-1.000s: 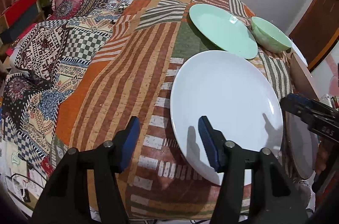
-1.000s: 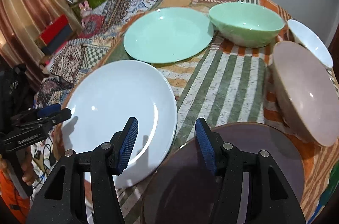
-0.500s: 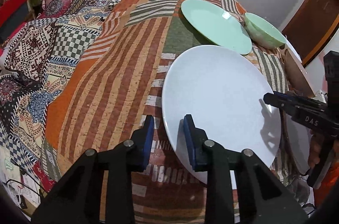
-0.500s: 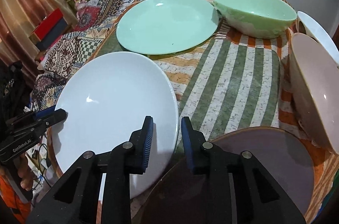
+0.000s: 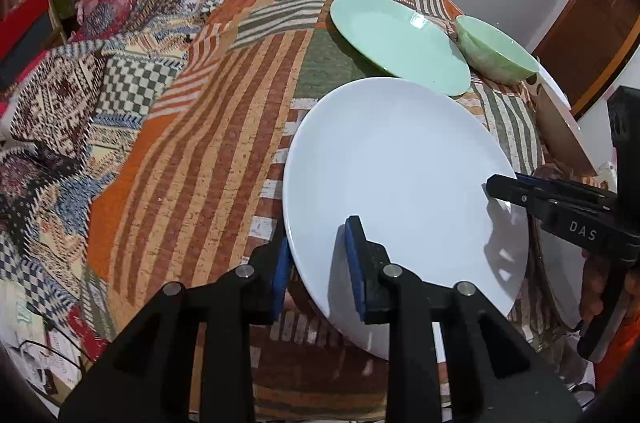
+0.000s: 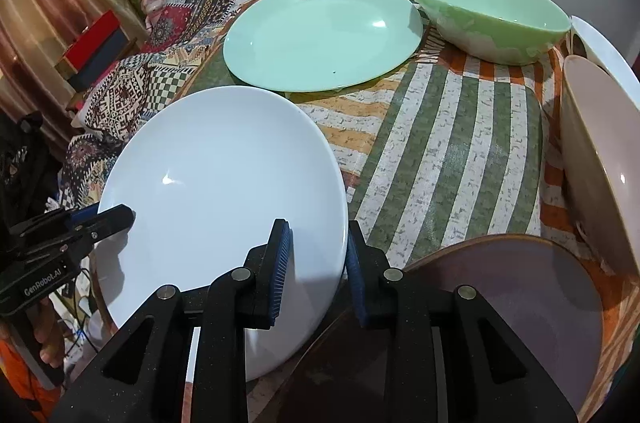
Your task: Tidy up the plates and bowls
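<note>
Grippers pinch opposite edges of the white plate (image 5: 400,183): the left gripper (image 5: 318,265) is clamped on its near rim, the right gripper (image 6: 316,263) on its other side. Beyond them lie a green plate (image 6: 320,39) and green bowl (image 6: 492,15); a brown plate (image 6: 500,303) sits just right of the right gripper.

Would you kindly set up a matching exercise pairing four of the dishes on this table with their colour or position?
Things:
1. large plate held by both grippers
2. plate behind it
3. deep bowl at the back
4. dark plate nearest the right gripper

Descriptions:
A. brownish purple, front right
B. white, rim between the jaws
C. green, flat on the cloth
D. green, standing right of the green plate

Pairs: 1-B, 2-C, 3-D, 4-A
</note>
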`<state>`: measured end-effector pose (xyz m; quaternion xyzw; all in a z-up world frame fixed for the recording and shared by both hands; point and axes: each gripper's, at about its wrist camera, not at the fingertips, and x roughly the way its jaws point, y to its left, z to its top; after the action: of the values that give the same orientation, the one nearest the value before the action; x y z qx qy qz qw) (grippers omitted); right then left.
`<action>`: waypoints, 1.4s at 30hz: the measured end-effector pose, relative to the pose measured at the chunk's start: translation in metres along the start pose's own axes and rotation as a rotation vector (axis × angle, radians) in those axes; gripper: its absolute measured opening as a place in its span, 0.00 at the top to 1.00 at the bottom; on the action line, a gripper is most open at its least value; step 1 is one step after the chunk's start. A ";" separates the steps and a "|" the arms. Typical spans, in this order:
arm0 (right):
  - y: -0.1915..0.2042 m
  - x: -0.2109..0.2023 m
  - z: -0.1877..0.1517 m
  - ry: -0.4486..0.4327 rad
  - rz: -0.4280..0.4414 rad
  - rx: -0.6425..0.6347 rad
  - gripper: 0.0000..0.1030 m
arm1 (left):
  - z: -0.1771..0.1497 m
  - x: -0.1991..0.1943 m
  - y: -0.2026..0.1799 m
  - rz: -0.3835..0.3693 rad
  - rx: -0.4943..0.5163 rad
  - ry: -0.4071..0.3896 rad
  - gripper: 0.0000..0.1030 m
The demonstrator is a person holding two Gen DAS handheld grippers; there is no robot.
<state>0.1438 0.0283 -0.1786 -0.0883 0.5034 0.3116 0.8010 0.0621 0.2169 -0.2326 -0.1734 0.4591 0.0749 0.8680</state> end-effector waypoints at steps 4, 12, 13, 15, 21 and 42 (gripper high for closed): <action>-0.001 -0.003 -0.004 -0.008 0.021 0.017 0.75 | -0.001 -0.006 0.002 0.012 -0.011 -0.005 0.74; 0.006 -0.020 -0.006 -0.063 0.049 0.020 0.75 | -0.001 -0.023 0.006 0.001 -0.047 -0.026 0.74; 0.006 -0.022 -0.005 -0.069 0.053 0.020 0.75 | -0.001 -0.025 0.005 0.004 -0.046 -0.031 0.74; 0.006 -0.026 -0.006 -0.082 0.059 0.021 0.75 | 0.000 -0.031 0.001 0.012 -0.039 -0.045 0.74; 0.006 -0.036 -0.010 -0.106 0.066 0.029 0.75 | 0.001 -0.047 -0.011 0.031 -0.016 -0.078 0.74; -0.027 -0.105 -0.040 -0.252 0.054 0.093 0.75 | -0.003 -0.091 -0.082 -0.022 0.082 -0.152 0.74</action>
<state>0.0984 -0.0545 -0.1117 0.0022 0.4151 0.3179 0.8524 0.0319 0.1422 -0.1406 -0.1366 0.3926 0.0596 0.9076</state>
